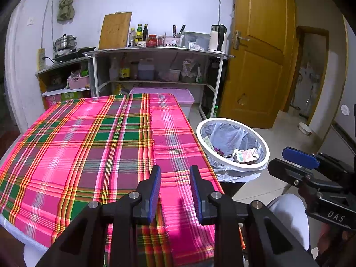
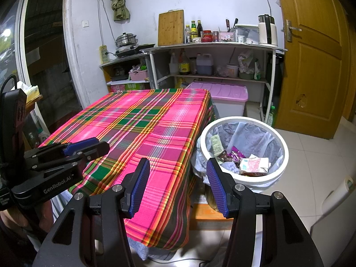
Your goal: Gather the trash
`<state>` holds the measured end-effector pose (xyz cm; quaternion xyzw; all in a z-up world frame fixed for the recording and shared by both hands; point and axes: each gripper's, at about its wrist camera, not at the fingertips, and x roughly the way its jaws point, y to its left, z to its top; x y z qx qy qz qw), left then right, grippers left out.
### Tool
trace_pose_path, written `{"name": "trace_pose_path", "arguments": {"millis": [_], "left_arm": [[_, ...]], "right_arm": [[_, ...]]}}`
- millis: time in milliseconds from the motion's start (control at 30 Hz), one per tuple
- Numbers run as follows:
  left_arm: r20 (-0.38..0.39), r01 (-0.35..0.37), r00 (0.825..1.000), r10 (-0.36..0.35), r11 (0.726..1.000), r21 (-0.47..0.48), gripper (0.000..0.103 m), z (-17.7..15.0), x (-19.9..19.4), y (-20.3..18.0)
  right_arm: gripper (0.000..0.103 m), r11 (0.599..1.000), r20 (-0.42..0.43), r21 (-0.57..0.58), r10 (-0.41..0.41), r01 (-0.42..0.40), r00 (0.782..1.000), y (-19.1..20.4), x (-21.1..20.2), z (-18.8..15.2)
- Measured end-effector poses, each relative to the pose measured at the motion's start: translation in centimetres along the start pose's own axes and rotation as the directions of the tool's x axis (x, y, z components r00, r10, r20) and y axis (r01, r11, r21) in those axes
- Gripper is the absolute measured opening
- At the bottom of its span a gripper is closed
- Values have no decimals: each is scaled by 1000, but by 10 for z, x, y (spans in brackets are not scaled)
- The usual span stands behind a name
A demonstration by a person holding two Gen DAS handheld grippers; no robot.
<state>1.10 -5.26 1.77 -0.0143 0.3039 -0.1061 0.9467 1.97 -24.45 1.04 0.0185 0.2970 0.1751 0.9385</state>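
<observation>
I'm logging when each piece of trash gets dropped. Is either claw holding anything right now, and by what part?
Nothing is held. The left claw and right claw are both open and empty.

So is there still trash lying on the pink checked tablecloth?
No, the tablecloth shows only its plaid pattern, while wrappers and a carton lie in the white bin.

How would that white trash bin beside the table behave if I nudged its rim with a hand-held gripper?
The white trash bin probably slides or tips easily: it holds only a few wrappers and a crumpled carton and stands on smooth floor tiles. Its thin plastic liner would likely crumple and slip rather than resist.
</observation>
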Motion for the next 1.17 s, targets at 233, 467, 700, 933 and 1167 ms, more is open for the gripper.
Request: {"name": "trace_pose_path", "arguments": {"millis": [233, 467, 700, 933, 1167], "left_arm": [[-6, 2, 1000, -2, 1000, 4, 26, 2, 2, -4], [-4, -9, 1000, 9, 1000, 18, 26, 2, 3, -6], [-11, -8, 1000, 9, 1000, 11, 26, 0, 2, -5], [-9, -18, 1000, 18, 1000, 5, 26, 0, 3, -4], [-4, -23, 1000, 23, 1000, 5, 26, 2, 2, -4]], "right_arm": [[54, 1000, -2, 0, 0, 0, 1000, 0, 0, -1], [54, 1000, -2, 0, 0, 0, 1000, 0, 0, 0], [54, 1000, -6, -1, 1, -1, 1000, 1, 1, -2], [54, 1000, -11, -2, 1, -1, 1000, -2, 2, -4], [54, 1000, -13, -2, 2, -2, 1000, -3, 3, -4]]}}
